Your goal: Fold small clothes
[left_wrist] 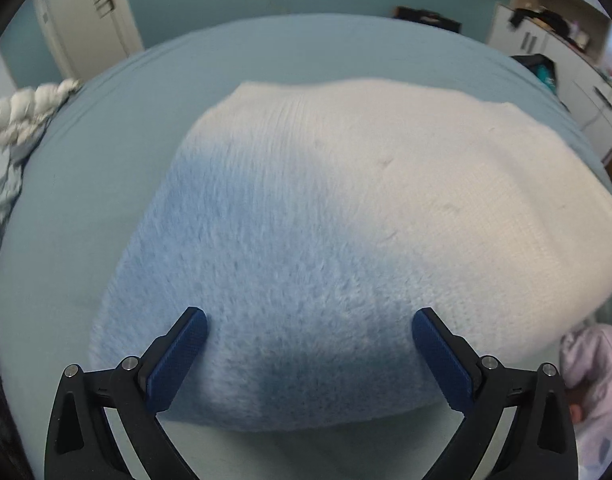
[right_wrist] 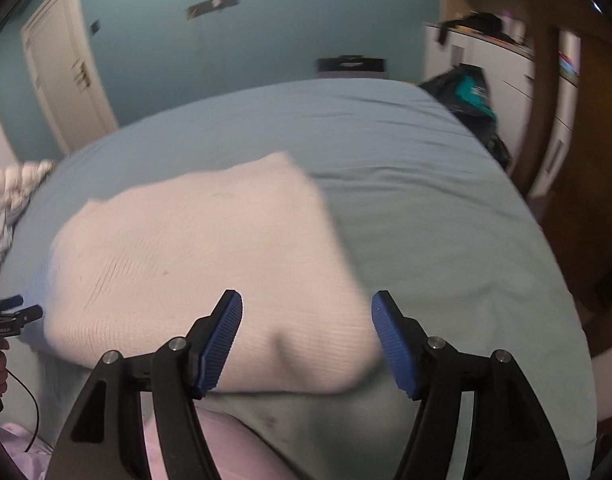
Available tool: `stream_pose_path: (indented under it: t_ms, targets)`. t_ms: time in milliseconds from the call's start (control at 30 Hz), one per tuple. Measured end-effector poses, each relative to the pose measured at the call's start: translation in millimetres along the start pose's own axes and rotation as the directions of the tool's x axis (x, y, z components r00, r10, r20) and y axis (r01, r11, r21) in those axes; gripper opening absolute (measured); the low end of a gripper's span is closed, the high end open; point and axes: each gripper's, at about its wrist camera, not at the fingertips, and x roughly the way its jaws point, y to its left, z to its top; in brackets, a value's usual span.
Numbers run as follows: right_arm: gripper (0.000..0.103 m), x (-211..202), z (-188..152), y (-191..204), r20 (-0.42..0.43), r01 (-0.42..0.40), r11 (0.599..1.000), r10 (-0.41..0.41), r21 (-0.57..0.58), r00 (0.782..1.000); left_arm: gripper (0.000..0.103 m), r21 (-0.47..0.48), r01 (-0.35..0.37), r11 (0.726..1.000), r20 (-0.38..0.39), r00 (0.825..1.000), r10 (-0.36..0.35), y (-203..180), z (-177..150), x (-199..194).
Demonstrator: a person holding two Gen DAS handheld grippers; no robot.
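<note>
A folded white knit garment lies flat on the pale blue bed sheet; its near part is in shadow. My left gripper is open and empty, its blue pads just above the garment's near edge. In the right wrist view the same garment lies left of centre on the sheet. My right gripper is open and empty over the garment's near right corner. The left gripper shows at the far left edge.
A braided white and grey blanket lies at the bed's left side. A pink garment lies near the front edge. Dark clothes and a teal item sit at the bed's far right corner. A white door and cabinets stand behind.
</note>
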Motion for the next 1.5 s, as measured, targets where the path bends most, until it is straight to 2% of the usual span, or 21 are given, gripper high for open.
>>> stream_pose_path:
  t_ms: [133, 233, 333, 433, 567, 633, 700, 800, 867, 933, 967, 1000, 1033, 1067, 1167, 1233, 1267, 1300, 1400, 1433, 1500]
  targets:
    - [0.068, 36.4, -27.2, 11.8, -0.048, 0.118, 0.988, -0.123, -0.102, 0.991, 0.103, 0.026, -0.051, 0.998, 0.029, 0.998, 0.050, -1.6, -10.1, 9.1]
    - [0.075, 42.3, -36.4, -33.7, -0.101, 0.059, 0.995, -0.051, 0.077, 0.994, 0.103, -0.010, -0.034, 0.999, 0.021, 0.999, 0.035, 4.7, -11.2, 12.5]
    - [0.102, 53.9, -42.4, -64.6, -0.159, 0.030, 0.969, 0.010, 0.247, 0.987, 0.103, -0.024, -0.003, 1.000, 0.011, 1.000, 0.003, 10.2, -9.5, 13.1]
    - [0.098, 38.4, -46.1, -75.9, -0.079, -0.069, 0.941, 0.101, 0.330, 0.992, 0.103, -0.004, 0.044, 0.999, 0.006, 0.999, -0.044, 16.4, -3.8, -1.1]
    - [0.096, -0.5, -29.1, -99.3, 0.090, -0.091, 0.919, 0.061, 0.383, 0.994, 0.103, 0.074, 0.019, 0.997, 0.066, 0.998, -0.024, 43.6, 8.6, -35.8]
    - [0.096, 9.6, -11.5, -111.2, 0.050, -0.123, 0.908, 0.112, 0.401, 0.992, 0.103, 0.052, -0.001, 0.999, 0.095, 0.995, -0.004, 70.6, 15.8, -44.0]
    - [0.096, 32.1, 1.6, -119.0, -0.029, -0.156, 0.895, 0.185, 0.419, 0.982, 0.103, -0.023, 0.034, 0.999, 0.077, 0.997, -0.032, 104.5, 19.5, -39.5]
    - [0.088, 54.1, 8.9, -110.4, -0.087, -0.148, 0.896, 0.202, 0.418, 0.976, 0.102, -0.161, 0.168, 0.973, 0.022, 0.986, -0.167, 145.6, 25.1, -13.2]
    - [0.068, 62.7, 16.5, -102.0, -0.134, -0.123, 0.917, 0.185, 0.378, 0.974, 0.102, -0.229, 0.270, 0.935, 0.001, 0.961, -0.277, 158.6, 27.3, 4.5]
    - [0.065, 69.7, 19.7, -81.1, -0.198, -0.120, 0.943, 0.188, 0.310, 0.962, 0.098, -0.242, 0.315, 0.918, -0.008, 0.945, -0.327, 157.5, 27.6, 15.3]
    - [0.049, 74.6, 21.5, -68.0, -0.233, -0.112, 0.959, 0.175, 0.260, 0.957, 0.094, -0.233, 0.312, 0.921, -0.020, 0.945, -0.326, 154.3, 29.7, 22.0]
    - [0.035, 76.8, 18.6, -64.5, -0.252, -0.100, 0.969, 0.157, 0.225, 0.955, 0.072, -0.218, 0.315, 0.924, -0.033, 0.944, -0.329, 148.8, 28.8, 24.0]
    - [0.011, 76.3, 17.6, -59.3, -0.250, -0.084, 0.975, 0.136, 0.207, 0.959, 0.053, -0.202, 0.312, 0.928, -0.050, 0.943, -0.328, 144.7, 29.7, 27.5]
    - [0.008, 74.4, 17.6, -57.7, -0.239, -0.066, 0.977, 0.114, 0.203, 0.964, 0.037, -0.193, 0.295, 0.936, -0.077, 0.946, -0.314, 141.5, 30.8, 34.9]
    - [0.006, 65.8, 13.9, -68.7, -0.190, 0.020, 0.972, 0.025, 0.233, 0.982, 0.011, -0.285, 0.276, 0.918, -0.066, 0.950, -0.306, 152.8, 31.7, 37.0]
    - [0.006, 61.4, 10.9, -76.3, -0.165, 0.083, 0.962, -0.040, 0.260, 0.985, 0.011, -0.400, 0.257, 0.880, -0.065, 0.950, -0.307, 174.4, 27.0, 37.9]
    - [0.006, 59.7, 8.1, -75.2, -0.163, 0.104, 0.960, -0.063, 0.260, 0.985, 0.011, -0.447, 0.281, 0.849, -0.052, 0.940, -0.338, 183.9, 22.9, 40.7]
    - [0.006, 63.4, 4.4, -69.2, -0.180, 0.128, 0.960, -0.084, 0.248, 0.980, 0.011, -0.458, 0.291, 0.840, -0.058, 0.933, -0.354, 186.3, 20.0, 46.1]
    - [0.008, 71.9, 7.5, -44.2, -0.191, 0.205, 0.964, -0.172, 0.168, 0.966, 0.011, -0.431, 0.247, 0.868, -0.057, 0.952, -0.300, 182.7, 24.4, 47.9]
    - [0.016, 65.0, 3.6, -44.8, -0.179, 0.228, 0.960, -0.198, 0.164, 0.964, 0.011, -0.441, 0.242, 0.864, -0.029, 0.958, -0.284, 183.8, 27.3, 41.6]
    - [0.047, 40.9, 9.8, -44.8, -0.149, 0.289, 0.935, -0.262, 0.204, 0.953, 0.013, -0.464, 0.248, 0.851, -0.004, 0.959, -0.282, 186.2, 32.6, 30.2]
